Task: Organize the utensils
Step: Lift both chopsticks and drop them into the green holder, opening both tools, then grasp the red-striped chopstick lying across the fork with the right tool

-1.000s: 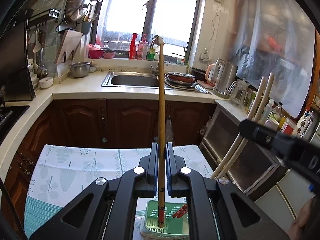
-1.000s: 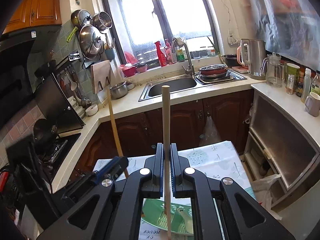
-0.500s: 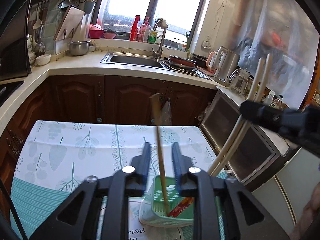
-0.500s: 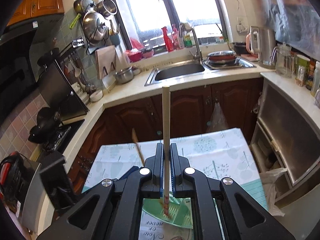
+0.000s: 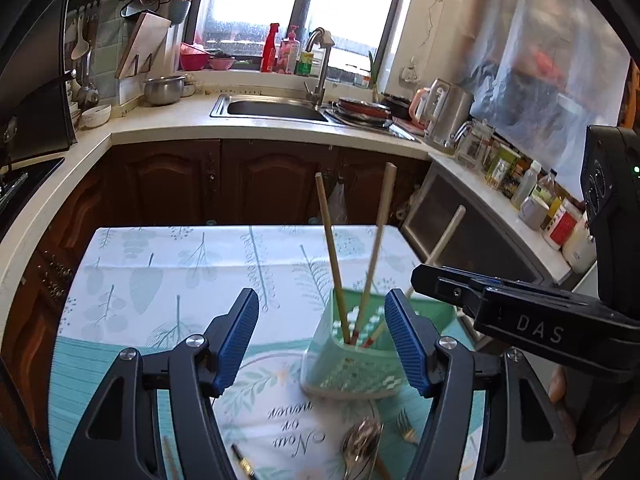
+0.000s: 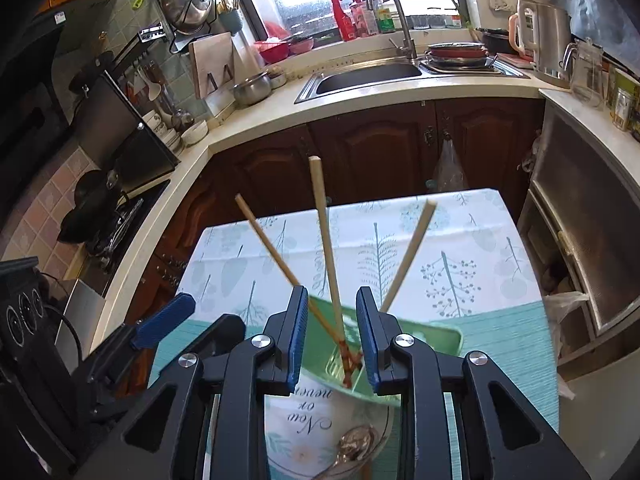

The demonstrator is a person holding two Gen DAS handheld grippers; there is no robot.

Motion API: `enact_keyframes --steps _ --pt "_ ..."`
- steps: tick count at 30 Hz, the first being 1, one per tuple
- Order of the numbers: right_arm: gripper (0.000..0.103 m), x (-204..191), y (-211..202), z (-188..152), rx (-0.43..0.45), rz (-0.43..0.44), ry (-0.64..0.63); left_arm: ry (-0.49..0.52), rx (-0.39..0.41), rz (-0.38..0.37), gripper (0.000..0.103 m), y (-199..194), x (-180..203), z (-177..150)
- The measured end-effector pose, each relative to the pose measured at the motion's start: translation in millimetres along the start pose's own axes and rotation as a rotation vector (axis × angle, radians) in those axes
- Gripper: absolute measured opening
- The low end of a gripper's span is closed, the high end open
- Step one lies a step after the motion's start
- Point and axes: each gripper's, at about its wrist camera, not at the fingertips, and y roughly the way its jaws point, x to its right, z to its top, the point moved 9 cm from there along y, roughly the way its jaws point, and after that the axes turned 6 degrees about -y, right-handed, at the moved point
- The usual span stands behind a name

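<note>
Now both chopsticks are dropped: the left gripper [image 5: 322,338] gapes wide, the right gripper [image 6: 331,334] stands parted around one chopstick [image 6: 326,240], no longer clamped as a second ago. Three sticks lean in the green holder [image 5: 352,364]. Next, I judge, fetch the spoon [image 5: 360,446] at 6 o'clock.

Pale green perforated plastic utensil basket [image 5: 352,364] upright on worktop, on printed cloth. Three long light wooden chopsticks with red-banded tips stand inside, tips down, clustered at basket floor, upper ends fanned apart: left chopstick [image 6: 267,240] leans left, middle chopstick [image 6: 326,248] near upright, right chopstick [image 6: 410,250] leans right. Shiny metal spoon [image 5: 360,446] lies flat on cloth just in front of basket, bowl toward basket. Small metal fork [image 5: 406,432] lies beside spoon, to its right.
</note>
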Motion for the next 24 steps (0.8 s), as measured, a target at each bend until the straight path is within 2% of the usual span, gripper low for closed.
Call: enact_keyframes --steps 4,7,14,17,19,21,24 --pt "0.025 -5.6 -4.6 -35.4 -0.044 0.013 0.001 0.063 -0.068 0.013 0.064 -13.6 2.2 -26.2" --pt "0.025 -7.6 -11.6 -69.4 -0.076 0.034 0.011 0.130 -0.097 0.034 0.070 -22.6 7.1 -47.0" --pt "0.025 -10.4 -20.8 -160.0 -0.135 0.107 0.065 0.201 -0.186 -0.004 0.070 -31.4 12.1 -98.7" --pt "0.025 -5.6 -19.0 -190.4 -0.163 0.125 0.098 0.195 -0.212 0.005 0.070 -25.1 4.4 -113.0" --pt "0.025 0.5 -12.5 -207.9 -0.183 0.131 0.140 0.149 -0.249 -0.004 0.068 -18.6 -4.3 -125.2" --pt "0.025 8.7 -6.3 -224.5 -0.198 0.136 0.185 0.112 -0.284 -0.011 0.060 -12.6 -12.0 -134.9" --pt "0.025 19.3 5.0 -241.1 -0.225 0.152 0.264 0.090 -0.319 -0.012 0.055 -5.8 -20.3 -148.1"
